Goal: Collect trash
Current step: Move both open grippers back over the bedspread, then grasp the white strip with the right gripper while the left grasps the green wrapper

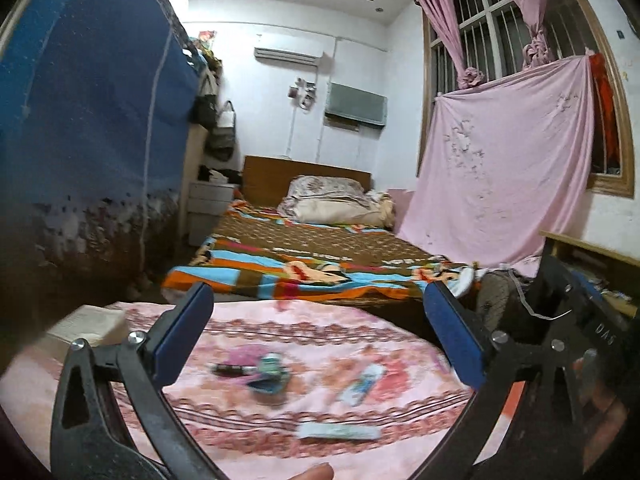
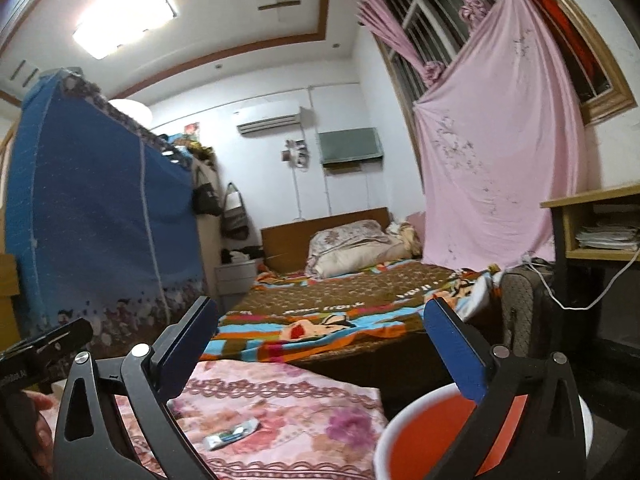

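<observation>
step: about to pick 1st trash | my l gripper [image 1: 316, 332] & r gripper [image 2: 320, 344] both wide, empty | wrappers [image 1: 360, 388] lie on pink blanket [image 1: 360, 332], bin [image 2: 404, 432] by r | next: go down, pinch wrapper

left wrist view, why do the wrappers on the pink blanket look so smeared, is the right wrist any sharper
Left wrist view: motion blur smears the wrappers and pink blanket; the far bed stays crisper. Right wrist view: its wrapper is sharper, but the ceiling light glares.
</observation>
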`<state>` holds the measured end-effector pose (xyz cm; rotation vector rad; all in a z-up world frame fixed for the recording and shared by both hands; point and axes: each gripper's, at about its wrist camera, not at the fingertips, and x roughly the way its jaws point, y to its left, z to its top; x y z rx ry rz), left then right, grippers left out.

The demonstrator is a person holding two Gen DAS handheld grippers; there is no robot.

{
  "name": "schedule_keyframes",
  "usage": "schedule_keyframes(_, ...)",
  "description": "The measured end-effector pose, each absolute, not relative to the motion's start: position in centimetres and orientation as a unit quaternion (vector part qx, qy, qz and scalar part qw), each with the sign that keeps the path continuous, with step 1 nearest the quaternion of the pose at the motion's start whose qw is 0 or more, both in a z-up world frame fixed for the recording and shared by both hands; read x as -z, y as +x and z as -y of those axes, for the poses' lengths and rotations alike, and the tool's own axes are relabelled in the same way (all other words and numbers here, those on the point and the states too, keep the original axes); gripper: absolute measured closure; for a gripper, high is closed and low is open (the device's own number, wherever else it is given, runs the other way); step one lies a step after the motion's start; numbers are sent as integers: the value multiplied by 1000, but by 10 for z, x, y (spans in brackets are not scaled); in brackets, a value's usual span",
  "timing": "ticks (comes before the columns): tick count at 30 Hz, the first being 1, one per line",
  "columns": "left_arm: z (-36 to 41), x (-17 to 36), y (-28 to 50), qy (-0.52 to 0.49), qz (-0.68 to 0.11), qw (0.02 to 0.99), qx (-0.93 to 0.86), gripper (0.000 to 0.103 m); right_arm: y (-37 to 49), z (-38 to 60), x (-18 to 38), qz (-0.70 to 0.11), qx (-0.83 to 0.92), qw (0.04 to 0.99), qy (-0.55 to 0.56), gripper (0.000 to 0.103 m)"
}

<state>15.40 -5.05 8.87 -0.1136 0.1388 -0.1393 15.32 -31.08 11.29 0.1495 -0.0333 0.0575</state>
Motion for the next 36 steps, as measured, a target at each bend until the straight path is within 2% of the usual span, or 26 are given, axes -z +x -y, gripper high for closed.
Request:
schedule_keyframes(9, 23, -66, 157, -45, -93, 993, 53, 11, 161, 276, -101, -19, -66, 997, 24, 0)
schedule_keyframes(15, 5, -55, 162, -46, -129, 990, 45, 11, 174, 251, -86, -69, -102, 992, -21, 0)
schedule_keyframes(20, -15, -45, 177, -71, -195, 977, 42, 12, 191, 231, -67, -150, -146, 977, -46, 0)
schedule_keyframes(25, -28, -27, 195, -106, -275, 955, 42, 12, 216, 207, -40, -268, -179, 943, -88, 0)
schedule_keyframes(30, -34, -16, 200, -131, -315, 939, 43, 13, 225, 191, -22, -320, -208, 918, -108, 1)
schedule_keyframes(31, -35, -14, 201, -135, -319, 937, 45, 14, 226, 188, -19, -327, -216, 913, -112, 4)
schedule_keyframes(33, -37, -13, 203, -138, -325, 934, 48, 14, 229, 182, -16, -341, -230, 904, -117, 16)
schedule_keyframes(34, -37, -12, 203, -139, -327, 933, 50, 15, 232, 178, -14, -350, -237, 898, -120, 27)
schedule_keyframes(36, -37, -11, 205, -139, -332, 931, 53, 16, 237, 172, -8, -368, -247, 887, -127, 33)
